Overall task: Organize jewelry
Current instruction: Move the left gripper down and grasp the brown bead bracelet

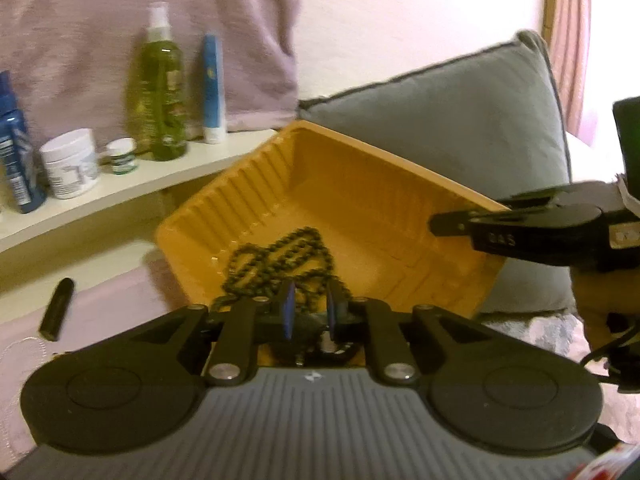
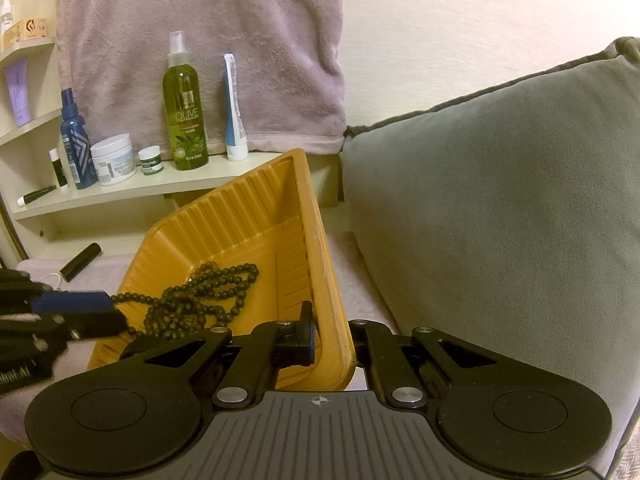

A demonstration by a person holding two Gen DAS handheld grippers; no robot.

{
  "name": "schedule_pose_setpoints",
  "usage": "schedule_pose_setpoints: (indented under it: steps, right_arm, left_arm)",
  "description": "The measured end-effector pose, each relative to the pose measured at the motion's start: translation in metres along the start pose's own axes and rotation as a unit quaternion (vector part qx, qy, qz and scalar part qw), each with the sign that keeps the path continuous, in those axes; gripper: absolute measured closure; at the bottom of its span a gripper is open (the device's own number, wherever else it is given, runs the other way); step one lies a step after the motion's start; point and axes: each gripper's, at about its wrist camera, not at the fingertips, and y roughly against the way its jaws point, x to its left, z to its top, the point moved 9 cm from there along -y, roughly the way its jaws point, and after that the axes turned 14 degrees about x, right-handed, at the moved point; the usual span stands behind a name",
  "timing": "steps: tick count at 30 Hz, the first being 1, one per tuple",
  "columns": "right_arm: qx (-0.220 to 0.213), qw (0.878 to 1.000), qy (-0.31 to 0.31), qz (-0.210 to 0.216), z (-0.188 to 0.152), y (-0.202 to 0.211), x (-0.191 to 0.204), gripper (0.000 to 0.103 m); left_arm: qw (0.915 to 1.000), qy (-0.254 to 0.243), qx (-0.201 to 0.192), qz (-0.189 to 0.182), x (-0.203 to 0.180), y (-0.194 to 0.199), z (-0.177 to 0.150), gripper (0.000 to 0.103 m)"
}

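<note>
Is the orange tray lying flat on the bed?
No, the orange tray is tilted up, its right rim clamped by the right gripper.

Right tool (image 2: 320, 336) outer finger hidden behind tray (image 2: 240, 216) wall.

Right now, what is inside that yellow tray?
A dark beaded necklace lies heaped on the yellow tray floor, one end trailing over the near rim by the left gripper. Whatever lies beneath the heap is hidden.
</note>
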Motion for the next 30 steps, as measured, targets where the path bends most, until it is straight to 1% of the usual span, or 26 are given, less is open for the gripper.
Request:
schedule_pose_setpoints:
  steps: [3,7,10,13,17,20,24,27,30]
  right_arm:
    - [0.000,1.000,0.000,0.000,0.000,0.000,0.000,0.097]
    - [0.000,1.000,-0.001,0.000,0.000,0.000,0.000,0.097]
    - [0.000,1.000,-0.001,0.000,0.000,0.000,0.000,0.097]
    - [0.000,1.000,-0.001,0.000,0.000,0.000,0.000,0.097]
    - [0.000,1.000,0.000,-0.001,0.000,0.000,0.000,0.097]
    - [0.000,1.000,0.000,0.000,0.000,0.000,0.000,0.097]
    - [0.002,1.000,0.003,-0.003,-0.001,0.000,0.001,0.098]
    - [0.002,1.000,0.006,-0.004,-0.001,0.001,0.001,0.098]
    - [0.002,1.000,0.008,-0.005,0.000,0.002,0.002,0.098]
  left_arm:
    - [0.9997,0.022,-0.009,0.012,0.020,0.011,-0.001,0.089]
    - [0.9973,0.057,-0.020,0.042,0.055,0.027,-0.006,0.087]
    - [0.9936,0.083,-0.025,0.072,0.084,0.039,-0.015,0.087]
    - [0.9881,0.109,-0.025,0.106,0.115,0.051,-0.030,0.085]
    - [0.9791,0.132,-0.009,0.155,0.152,0.062,-0.060,0.084]
    - [0.9719,0.149,0.002,0.182,0.174,0.067,-0.082,0.083]
    - [0.9657,0.175,0.006,0.192,0.192,0.071,-0.100,0.080]
    - [0.9640,0.181,0.006,0.195,0.196,0.068,-0.105,0.078]
    - [0.9645,0.183,0.004,0.190,0.196,0.060,-0.104,0.078]
